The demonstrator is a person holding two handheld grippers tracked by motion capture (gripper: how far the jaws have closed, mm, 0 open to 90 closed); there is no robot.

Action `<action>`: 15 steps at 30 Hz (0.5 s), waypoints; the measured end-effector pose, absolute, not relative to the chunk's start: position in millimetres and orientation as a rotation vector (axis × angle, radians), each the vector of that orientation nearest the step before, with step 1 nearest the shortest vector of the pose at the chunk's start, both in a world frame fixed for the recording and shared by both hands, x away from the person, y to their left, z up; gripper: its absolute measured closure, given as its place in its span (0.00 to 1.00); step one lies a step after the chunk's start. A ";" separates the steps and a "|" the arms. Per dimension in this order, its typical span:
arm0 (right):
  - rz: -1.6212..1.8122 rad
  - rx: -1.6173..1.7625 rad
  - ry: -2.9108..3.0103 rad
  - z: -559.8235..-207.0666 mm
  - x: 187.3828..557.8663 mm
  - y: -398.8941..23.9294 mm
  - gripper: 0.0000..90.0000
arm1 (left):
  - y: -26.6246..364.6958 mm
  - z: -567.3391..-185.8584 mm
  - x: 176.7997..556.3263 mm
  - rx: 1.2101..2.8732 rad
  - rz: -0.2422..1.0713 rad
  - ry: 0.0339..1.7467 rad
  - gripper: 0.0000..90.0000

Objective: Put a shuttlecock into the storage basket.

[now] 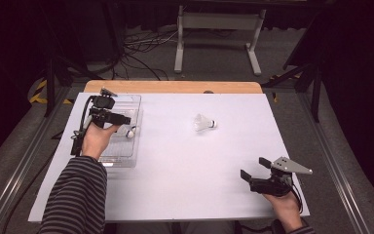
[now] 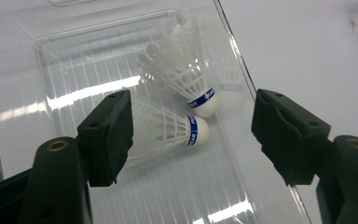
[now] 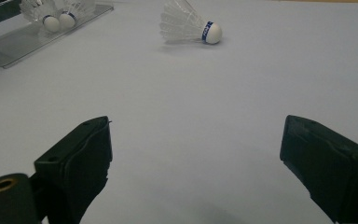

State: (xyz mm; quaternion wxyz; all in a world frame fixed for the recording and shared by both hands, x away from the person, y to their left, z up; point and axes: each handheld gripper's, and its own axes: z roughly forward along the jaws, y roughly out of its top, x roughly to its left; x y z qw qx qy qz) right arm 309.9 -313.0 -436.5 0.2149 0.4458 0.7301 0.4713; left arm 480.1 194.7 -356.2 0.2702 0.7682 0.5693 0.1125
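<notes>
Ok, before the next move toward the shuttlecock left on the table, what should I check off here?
1. Two shuttlecocks lie inside the clear tray: ok.
2. Left hand-held gripper has let go; its jaws stand wide above the tray with neither pad pressing on a shuttlecock: ok.
3. Third shuttlecock lies on its side on the white table, out in the open: ok.
4. Right hand-held gripper is open and holds nothing: ok.
5. Path from the right hand-held gripper to the third shuttlecock is bare table: ok.
6. Room in the tray for a third one: cannot tell.
</notes>
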 end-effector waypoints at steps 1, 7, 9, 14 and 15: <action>1.309 1.238 2.023 -436.4 309.9 -312.9 0.11 | 194.7 -356.2 479.3 2.072 0.302 1.537 0.33; 1.304 1.238 2.023 -436.4 310.0 -313.0 0.11 | 196.4 -355.0 474.6 2.068 0.310 1.524 0.32; 1.308 1.237 2.020 -436.4 309.9 -313.1 0.11 | 197.5 -354.7 473.0 2.066 0.319 1.514 0.32; 1.308 1.237 2.020 -436.3 309.8 -313.0 0.11 | 200.6 -353.3 466.0 2.058 0.324 1.496 0.32; 1.308 1.239 2.022 -436.3 309.7 -312.9 0.11 | 201.7 -352.5 464.5 2.056 0.329 1.488 0.32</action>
